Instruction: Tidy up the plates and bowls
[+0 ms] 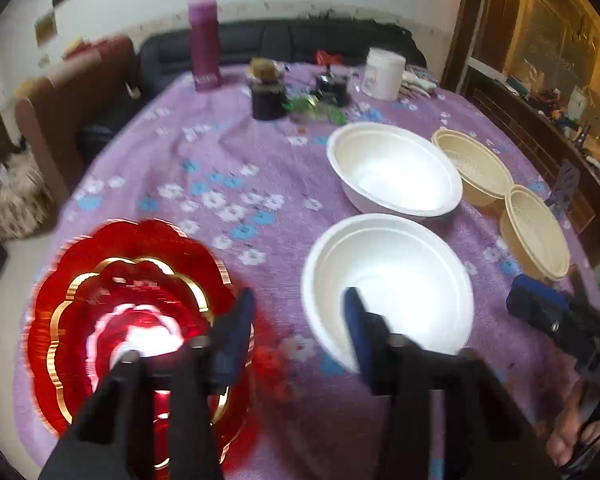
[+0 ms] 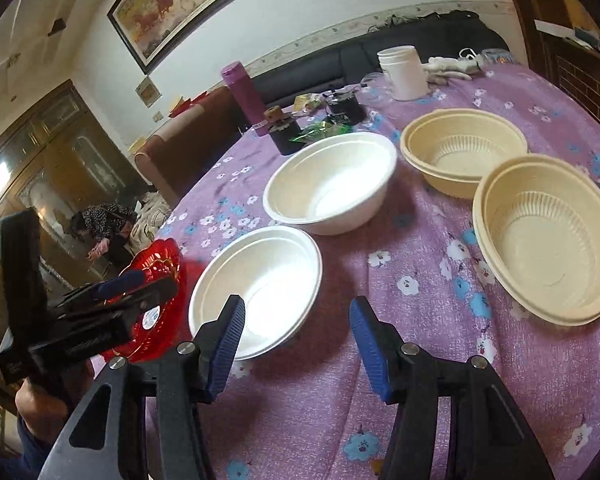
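The near white bowl point(image 2: 256, 284) sat between the parted jaws of both empty hand-held grippers point(image 1: 300, 320) point(image 2: 296, 332), so I judged its rim needed a square pinch before lifting.

We see stacked red plates point(image 1: 132, 320) under our left gripper point(image 1: 298, 332), two white bowls point(image 1: 388, 284) upright just right of it, two cream bowls point(image 2: 548, 240) beyond our right gripper point(image 2: 298, 344)

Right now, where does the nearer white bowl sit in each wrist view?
Left wrist: nearer white bowl, lower centre-right, just beyond that tool's right finger.
Right wrist: same bowl, lower centre-left, behind that tool's left finger.
Shared landmark: the red plate stack lies to the bowl's left in both views.
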A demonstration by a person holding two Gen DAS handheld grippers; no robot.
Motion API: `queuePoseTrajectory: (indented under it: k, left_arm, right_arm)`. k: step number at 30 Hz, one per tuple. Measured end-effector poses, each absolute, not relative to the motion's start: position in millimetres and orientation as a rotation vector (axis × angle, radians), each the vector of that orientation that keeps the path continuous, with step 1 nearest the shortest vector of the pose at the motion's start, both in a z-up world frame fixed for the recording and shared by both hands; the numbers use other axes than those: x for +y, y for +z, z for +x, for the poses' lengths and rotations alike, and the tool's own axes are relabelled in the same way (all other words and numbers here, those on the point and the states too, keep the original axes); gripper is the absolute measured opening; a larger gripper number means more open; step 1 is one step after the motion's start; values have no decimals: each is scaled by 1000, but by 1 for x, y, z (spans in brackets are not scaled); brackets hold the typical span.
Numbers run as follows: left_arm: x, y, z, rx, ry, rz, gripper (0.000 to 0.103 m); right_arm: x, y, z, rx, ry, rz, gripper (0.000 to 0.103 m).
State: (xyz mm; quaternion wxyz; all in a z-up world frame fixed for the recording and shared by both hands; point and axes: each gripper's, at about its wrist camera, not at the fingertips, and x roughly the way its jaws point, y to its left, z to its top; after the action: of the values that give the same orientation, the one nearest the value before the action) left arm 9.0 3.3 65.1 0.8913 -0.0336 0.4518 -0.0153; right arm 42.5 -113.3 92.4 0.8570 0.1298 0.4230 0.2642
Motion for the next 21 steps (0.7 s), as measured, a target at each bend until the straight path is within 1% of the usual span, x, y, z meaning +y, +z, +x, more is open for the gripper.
queuePoseTrajectory:
  k: [6, 10, 15, 16, 17, 19, 21]
  left_arm:
    - [1, 55, 31, 978, -39, -96, 33]
    - [-2, 52, 33, 977, -32, -75, 33]
    - [-4, 45, 37, 996, -46, -65, 33]
    - [-7, 42, 37, 1000, -56, -59, 33]
    - [-8, 41, 37, 1003, -66, -58, 33]
    - [-12, 38, 37, 1005, -92, -63, 29]
    - [-15, 35, 35, 1006, -99, -60, 27]
  right_arm:
    - [-111, 85, 45, 899, 560, 272, 58]
    - [-102, 79, 47, 919, 592, 265, 42]
    - [-97, 66, 54, 958, 599, 278, 40]
    - [-95, 64, 55, 964, 597, 276, 38]
    - [-93, 61, 56, 970, 599, 275, 36]
    - [-92, 58, 58, 977, 604, 278, 25]
    - [-91, 57, 59, 974, 602, 275, 20]
